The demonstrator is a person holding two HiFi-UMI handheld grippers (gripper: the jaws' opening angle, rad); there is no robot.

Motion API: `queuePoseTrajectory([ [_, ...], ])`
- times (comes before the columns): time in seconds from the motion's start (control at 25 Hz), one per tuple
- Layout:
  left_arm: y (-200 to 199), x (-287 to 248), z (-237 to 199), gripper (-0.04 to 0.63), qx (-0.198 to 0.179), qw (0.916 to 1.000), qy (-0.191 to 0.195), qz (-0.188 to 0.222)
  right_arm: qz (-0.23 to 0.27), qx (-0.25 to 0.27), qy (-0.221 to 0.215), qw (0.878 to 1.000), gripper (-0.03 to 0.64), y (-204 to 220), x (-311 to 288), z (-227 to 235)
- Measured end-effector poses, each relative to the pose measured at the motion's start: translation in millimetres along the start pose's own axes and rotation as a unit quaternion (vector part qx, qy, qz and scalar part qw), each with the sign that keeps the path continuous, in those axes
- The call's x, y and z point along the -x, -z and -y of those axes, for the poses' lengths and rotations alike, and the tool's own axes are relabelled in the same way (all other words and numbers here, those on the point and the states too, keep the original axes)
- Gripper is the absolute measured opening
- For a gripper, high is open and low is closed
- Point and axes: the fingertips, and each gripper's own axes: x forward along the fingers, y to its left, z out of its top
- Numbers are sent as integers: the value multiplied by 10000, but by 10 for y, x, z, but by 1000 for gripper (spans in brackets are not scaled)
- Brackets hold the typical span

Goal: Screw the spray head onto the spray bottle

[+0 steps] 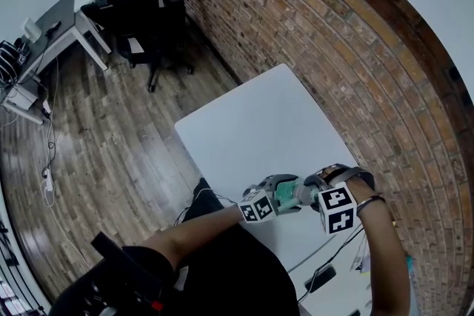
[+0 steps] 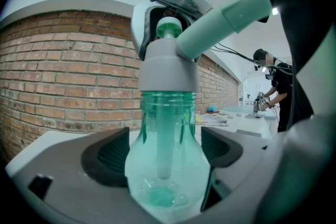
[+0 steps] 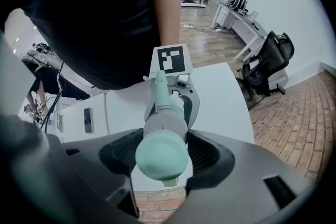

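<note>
Head view: I am holding both tools together over the near end of the white table point(image 1: 244, 129), which is standing against the brick wall point(image 1: 311, 33). My left gripper point(image 1: 284, 194) is reaching in from the left and my right gripper point(image 1: 305, 192) from the right. The green spray bottle point(image 1: 287, 195) is sitting between the two. Black office chairs point(image 1: 141, 11) are standing well apart from us on the wooden floor point(image 1: 111, 129).

Left gripper view: my left jaws are clamping the spray bottle by its rounded clear-green body, with a dark pad point(image 2: 107, 157) pressing on each side. The bottle is standing upright in this view, and a dip tube point(image 2: 164, 149) is hanging down inside it. The grey-collared spray head point(image 2: 169, 68) is sitting on the neck, and its pale green nozzle point(image 2: 226, 21) is pointing up and to the right. My right gripper is bearing on the head from above. Far off at the right edge, a person point(image 2: 275, 86) is bending over another table.

Right gripper view: I am looking straight down along my right jaws. They are gripping the spray head, with pads lying against the grey collar on both sides. Its pale green round end is facing the camera. Beyond it, the left gripper's marker cube point(image 3: 170, 59) is showing above the white tabletop.
</note>
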Motion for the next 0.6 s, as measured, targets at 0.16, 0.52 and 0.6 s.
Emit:
queuePoseTrajectory([
  [0.16, 7, 4, 2, 419, 15, 10000, -23, 0, 201, -506, -50, 9985, 262, -9, -10, -1],
  [0.52, 9, 0, 2, 419, 28, 10000, -58, 4, 538, -1948, -41, 9793, 262, -23, -9, 31],
  [0.6, 15, 5, 4, 419, 37, 10000, -60, -3, 674, -2343, -28, 9698, 262, -25, -9, 42],
])
